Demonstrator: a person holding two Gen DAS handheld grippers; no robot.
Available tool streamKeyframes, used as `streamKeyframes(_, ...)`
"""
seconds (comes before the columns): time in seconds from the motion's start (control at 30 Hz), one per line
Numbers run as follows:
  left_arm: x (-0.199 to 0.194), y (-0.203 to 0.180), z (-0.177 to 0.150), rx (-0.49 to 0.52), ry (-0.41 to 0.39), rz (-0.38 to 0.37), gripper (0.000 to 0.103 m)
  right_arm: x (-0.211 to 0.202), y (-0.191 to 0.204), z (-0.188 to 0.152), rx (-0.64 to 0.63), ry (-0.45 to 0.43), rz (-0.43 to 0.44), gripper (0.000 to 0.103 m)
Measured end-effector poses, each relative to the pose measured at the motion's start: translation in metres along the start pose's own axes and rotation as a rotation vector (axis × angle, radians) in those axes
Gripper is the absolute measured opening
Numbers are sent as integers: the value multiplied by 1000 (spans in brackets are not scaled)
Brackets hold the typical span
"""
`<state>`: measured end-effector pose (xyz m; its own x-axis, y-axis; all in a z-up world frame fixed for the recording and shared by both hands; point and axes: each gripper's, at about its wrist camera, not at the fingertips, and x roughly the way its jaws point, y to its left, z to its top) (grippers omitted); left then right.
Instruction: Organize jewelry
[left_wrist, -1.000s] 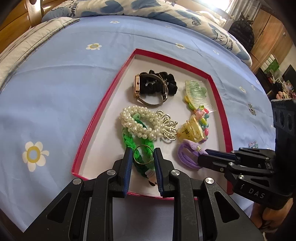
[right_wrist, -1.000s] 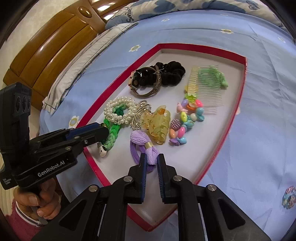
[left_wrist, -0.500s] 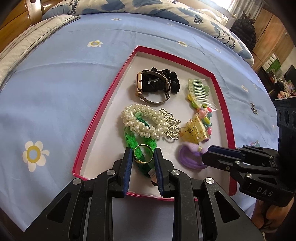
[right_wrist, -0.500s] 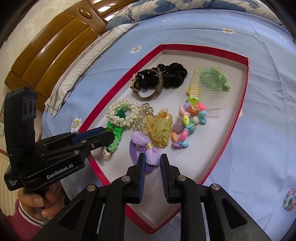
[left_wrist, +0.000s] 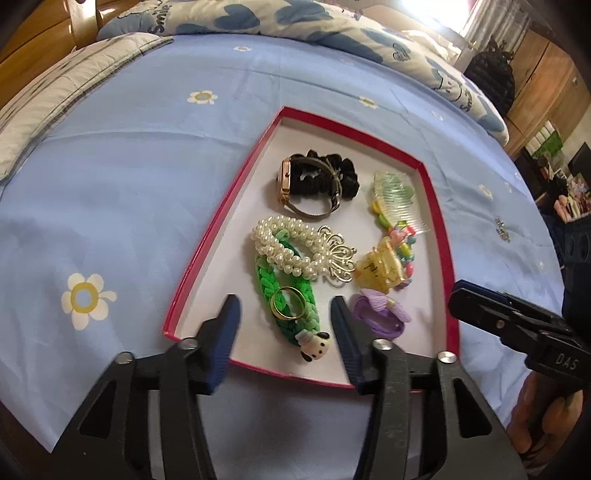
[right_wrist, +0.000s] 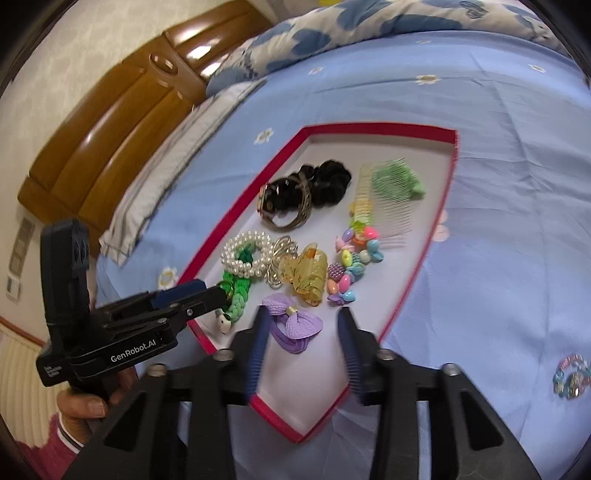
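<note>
A red-rimmed white tray (left_wrist: 221, 229) lies on the blue bedspread. A gold ring (left_wrist: 288, 303) rests on a green braided hair tie (left_wrist: 295, 291) in the tray's near part. My left gripper (left_wrist: 285, 309) is open, its fingers either side of the ring and apart from it. A purple bow hair tie (right_wrist: 295, 326) lies in the tray near its front corner. My right gripper (right_wrist: 301, 321) is open just above and behind the bow. The tray (right_wrist: 421, 258) also holds a pearl bracelet (left_wrist: 284, 247), a watch (left_wrist: 291, 184), a black scrunchie (left_wrist: 332, 173), a comb (right_wrist: 388, 195), a yellow claw clip (right_wrist: 306, 273) and a bead bracelet (right_wrist: 351, 266).
A beaded bracelet (right_wrist: 570, 376) lies on the bedspread right of the tray. A small sparkly piece (left_wrist: 502, 229) lies on the sheet past the tray's right rim. Pillows and a wooden headboard (right_wrist: 110, 129) are at the far side.
My left gripper opened and let the gold ring down onto the green hair tie. My right gripper opened and released the purple bow hair tie. Both grippers pulled back a little.
</note>
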<state>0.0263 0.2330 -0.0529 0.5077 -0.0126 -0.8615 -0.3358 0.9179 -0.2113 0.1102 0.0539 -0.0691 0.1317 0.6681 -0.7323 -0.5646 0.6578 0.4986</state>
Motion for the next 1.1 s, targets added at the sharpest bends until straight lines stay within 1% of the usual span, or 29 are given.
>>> streamKeyframes(0.03, -3, 0, -1, -7, -7, -5, 65, -5, -2, -2, 11, -18, 4, 53)
streamKeyframes(0.07, -5, 1, -2, -14, -10, -8, 69, -9, -3, -3, 24, -38, 11, 59)
streamKeyframes(0.1, -8, 1, -3, -23, -14, -10, 76, -14, -5, -5, 38, -60, 20, 62)
streamKeyframes(0.17, -14, 2, -6, -35, -29, -21, 77, -24, -8, -11, 63, -101, 37, 70)
streamKeyframes(0.33, -26, 3, -17, -69, -44, -40, 79, -35, -11, -20, 105, -141, 80, 74)
streamKeyframes(0.37, -28, 3, -19, -78, -47, -42, 79, -35, -12, -21, 120, -145, 87, 75)
streamKeyframes(0.43, -32, 5, -24, -100, -56, -52, 81, -41, -16, -29, 171, -178, 122, 76)
streamKeyframes(0.5, -36, 5, -30, -122, -60, -62, 83, -45, -18, -38, 207, -208, 153, 81)
streamKeyframes(0.53, -38, 5, -33, -135, -61, -69, 84, -48, -18, -42, 212, -219, 162, 86)
streamKeyframes(0.67, -41, 5, -44, -162, -50, -75, 85, -54, -13, -55, 180, -241, 169, 87)
streamKeyframes(0.73, -43, 4, -50, -174, -51, -59, 85, -58, -13, -60, 177, -256, 171, 87)
streamKeyframes(0.8, -44, 2, -55, -175, -56, -33, 85, -63, -16, -65, 188, -284, 162, 93)
streamKeyframes(0.83, -46, 1, -59, -171, -61, -7, 85, -65, -17, -66, 193, -293, 154, 98)
streamKeyframes(0.87, -47, 0, -61, -166, -65, 8, 85, -67, -18, -67, 195, -299, 153, 99)
streamKeyframes(0.93, -51, -3, -65, -150, -78, 39, 85, -70, -19, -69, 188, -295, 159, 99)
streamKeyframes(1.0, -57, -8, -68, -117, -95, 69, 85, -72, -18, -71, 176, -292, 147, 99)
streamKeyframes(1.07, -65, -14, -70, -78, -112, 97, 85, -76, -16, -75, 160, -295, 154, 100)
streamKeyframes(1.1, -68, -15, -70, -67, -119, 103, 85, -78, -15, -76, 147, -289, 139, 99)
